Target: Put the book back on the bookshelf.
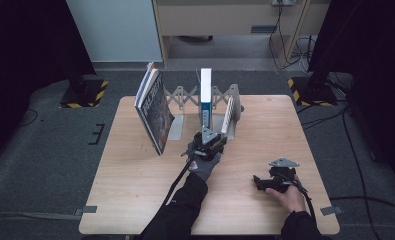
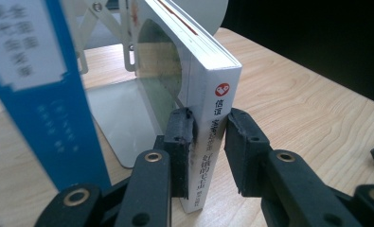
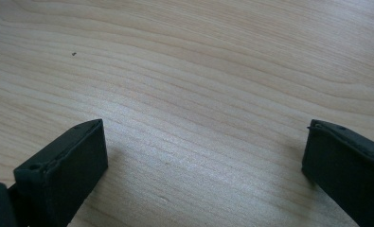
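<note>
A white book (image 2: 216, 101) stands upright with its spine toward me, beside the right plate of a metal expanding book rack (image 2: 114, 124). My left gripper (image 2: 207, 142) is shut on the lower part of that spine, one black pad on each cover. From the high view the left gripper (image 1: 212, 135) reaches forward to the white book (image 1: 228, 116) at the rack's right end. My right gripper (image 1: 257, 182) rests near the table's front right, pointing left. In its own view the right gripper (image 3: 203, 156) stands open over bare wood, nothing between the jaws.
A blue and white book (image 1: 205, 95) stands upright in the middle of the rack (image 1: 184, 95), close to the left of the held book (image 2: 38, 109). A dark-covered book (image 1: 155, 112) leans at the rack's left end. The wooden table (image 1: 135, 190) stands on grey carpet.
</note>
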A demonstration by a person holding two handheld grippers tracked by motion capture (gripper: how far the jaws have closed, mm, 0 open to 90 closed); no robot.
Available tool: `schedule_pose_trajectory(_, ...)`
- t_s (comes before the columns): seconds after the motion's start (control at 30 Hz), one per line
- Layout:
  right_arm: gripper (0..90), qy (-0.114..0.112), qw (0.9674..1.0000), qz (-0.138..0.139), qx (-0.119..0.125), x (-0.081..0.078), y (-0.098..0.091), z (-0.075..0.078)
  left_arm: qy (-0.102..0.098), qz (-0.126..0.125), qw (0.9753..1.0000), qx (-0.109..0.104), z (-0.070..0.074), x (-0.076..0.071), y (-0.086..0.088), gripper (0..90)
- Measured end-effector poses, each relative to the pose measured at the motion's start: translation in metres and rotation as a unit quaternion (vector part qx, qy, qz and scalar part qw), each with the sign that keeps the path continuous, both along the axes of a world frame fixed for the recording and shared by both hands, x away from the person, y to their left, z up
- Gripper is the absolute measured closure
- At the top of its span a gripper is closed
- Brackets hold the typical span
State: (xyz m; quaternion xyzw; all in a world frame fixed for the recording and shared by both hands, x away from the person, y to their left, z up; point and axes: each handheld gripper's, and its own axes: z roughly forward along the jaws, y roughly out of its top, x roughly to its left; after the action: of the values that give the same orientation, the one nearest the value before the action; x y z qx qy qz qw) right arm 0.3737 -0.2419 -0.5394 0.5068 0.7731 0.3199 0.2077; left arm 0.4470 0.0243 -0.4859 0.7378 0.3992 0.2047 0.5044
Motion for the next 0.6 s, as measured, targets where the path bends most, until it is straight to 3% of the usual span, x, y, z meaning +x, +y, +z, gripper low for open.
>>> schedule_pose_trajectory(0.37, 1.2, 0.0, 1.0, 0.001, 0.0, 0.0, 0.0, 0.0, 0.006, 0.005, 0.9999, 0.01, 0.003, 0.014, -0.014, 69.4)
schedule_pose_trajectory(0.6, 1.2, 0.0, 1.0, 0.001, 0.0, 0.0, 0.0, 0.0, 0.012, -0.008, 0.9998, 0.014, 0.005, 0.02, -0.02, 67.7)
